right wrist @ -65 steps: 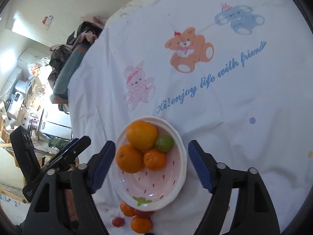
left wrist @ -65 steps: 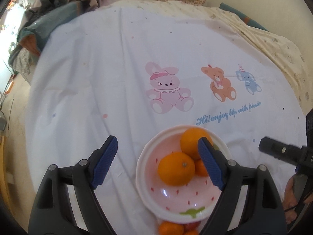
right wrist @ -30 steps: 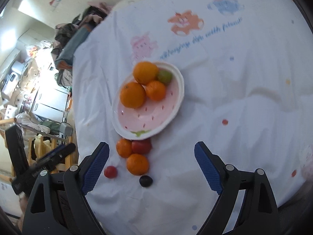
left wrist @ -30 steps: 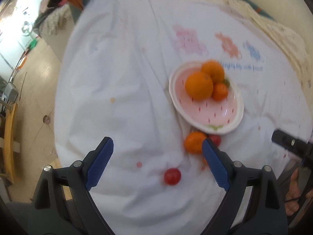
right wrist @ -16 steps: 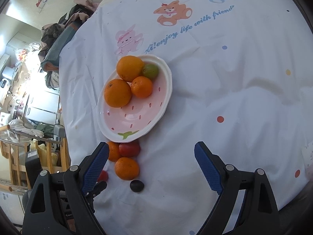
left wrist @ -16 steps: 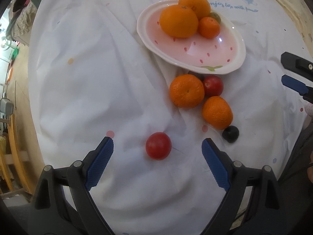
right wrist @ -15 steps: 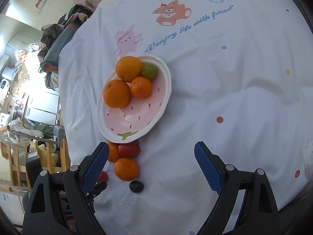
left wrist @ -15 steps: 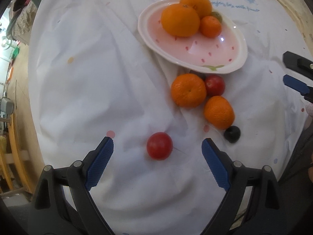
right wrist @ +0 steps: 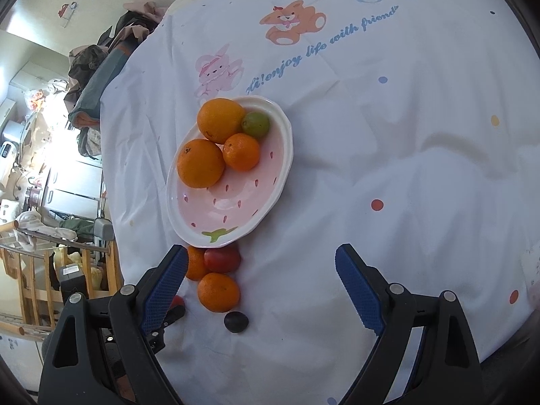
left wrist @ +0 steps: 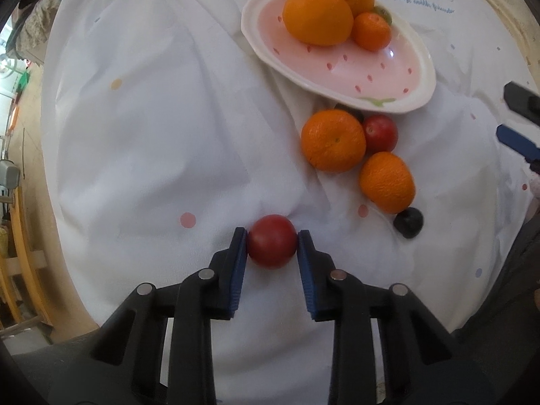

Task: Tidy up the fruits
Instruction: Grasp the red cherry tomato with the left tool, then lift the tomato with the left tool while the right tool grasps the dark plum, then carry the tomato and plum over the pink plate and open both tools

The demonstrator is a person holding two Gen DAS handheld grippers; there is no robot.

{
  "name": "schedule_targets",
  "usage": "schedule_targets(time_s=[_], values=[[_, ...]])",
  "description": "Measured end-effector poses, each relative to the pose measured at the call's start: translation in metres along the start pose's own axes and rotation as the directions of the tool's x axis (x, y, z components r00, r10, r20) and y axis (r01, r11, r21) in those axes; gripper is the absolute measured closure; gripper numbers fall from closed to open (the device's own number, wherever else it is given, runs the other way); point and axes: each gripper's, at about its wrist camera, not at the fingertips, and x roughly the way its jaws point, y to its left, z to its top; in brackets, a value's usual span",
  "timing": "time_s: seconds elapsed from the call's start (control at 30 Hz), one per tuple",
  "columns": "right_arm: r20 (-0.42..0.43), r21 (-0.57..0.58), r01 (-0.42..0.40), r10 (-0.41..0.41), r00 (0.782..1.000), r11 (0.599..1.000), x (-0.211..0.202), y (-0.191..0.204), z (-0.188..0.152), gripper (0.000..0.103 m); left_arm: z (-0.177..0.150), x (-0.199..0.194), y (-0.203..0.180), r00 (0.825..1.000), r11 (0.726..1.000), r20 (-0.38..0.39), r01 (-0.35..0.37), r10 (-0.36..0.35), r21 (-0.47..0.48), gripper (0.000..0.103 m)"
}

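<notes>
My left gripper point(left wrist: 272, 241) is shut on a small red fruit point(left wrist: 272, 240) that rests on the white cloth. A pink strawberry-pattern bowl point(left wrist: 398, 64) point(right wrist: 266, 209) holds two big oranges, a small mandarin point(right wrist: 241, 152) and a green lime point(right wrist: 255, 124). In front of the bowl lie two mandarins point(left wrist: 332, 140) point(left wrist: 387, 182), another red fruit point(left wrist: 379, 134) and a dark plum point(left wrist: 408, 222) point(right wrist: 236, 321). My right gripper point(right wrist: 261, 281) is open and empty, hovering near the loose fruit.
The white cartoon-print cloth point(right wrist: 388, 118) covers a round table. A pile of clothes point(right wrist: 98, 67) lies at its far left edge. Wooden chairs and kitchen clutter point(right wrist: 37, 236) stand beyond the table on the left.
My left gripper has moved down to the lone red fruit and closed on it. The right gripper has stayed open and hardly moved.
</notes>
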Motion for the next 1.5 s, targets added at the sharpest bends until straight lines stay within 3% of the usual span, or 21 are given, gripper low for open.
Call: schedule_targets(time_s=[0.17,0.43,0.57,0.67,0.83,1.03,1.1,1.13,1.5], values=[[0.002,-0.013,-0.002,0.002,1.000,1.000,-0.001,0.001,-0.002,0.012,0.002,-0.032,0.006,0.992,0.999,0.120,0.035,-0.029,-0.041,0.077],[-0.053,-0.064,-0.027,0.024,0.998,0.998,0.007,0.012,-0.010,0.012,0.005,-0.064,0.033,0.954,0.987,0.298,0.066,-0.020,-0.147,0.077],[-0.150,-0.113,-0.079,0.062,0.987,0.990,0.023,0.023,-0.018,0.037,0.011,-0.066,0.040,0.941,0.983,0.337,0.092,-0.035,-0.158,0.077],[-0.237,-0.165,-0.097,0.056,0.970,0.981,0.040,0.034,-0.028,0.052,0.013,-0.068,0.039,0.939,0.981,0.342,0.104,-0.043,-0.163,0.077],[-0.338,-0.279,-0.091,-0.009,0.941,0.956,0.066,0.055,-0.050,0.060,0.015,-0.066,0.037,0.940,0.978,0.336,0.119,-0.056,-0.170,0.077],[-0.335,-0.400,-0.020,-0.126,0.934,0.916,0.084,0.067,-0.063,0.063,0.015,-0.064,0.039,0.945,0.976,0.322,0.128,-0.065,-0.177,0.077],[-0.323,-0.438,0.002,-0.160,0.933,0.899,0.085,0.069,-0.066,0.070,0.015,-0.064,0.039,0.944,0.976,0.323,0.127,-0.064,-0.178,0.077],[-0.317,-0.452,0.010,-0.171,0.933,0.892,0.085,0.069,-0.066,0.078,0.015,-0.064,0.039,0.944,0.976,0.323,0.127,-0.063,-0.178,0.077],[-0.301,-0.437,-0.036,-0.108,0.948,0.899,0.067,0.071,-0.068,0.078,0.013,-0.060,0.046,0.949,0.971,0.312,0.120,-0.050,-0.207,0.077]])
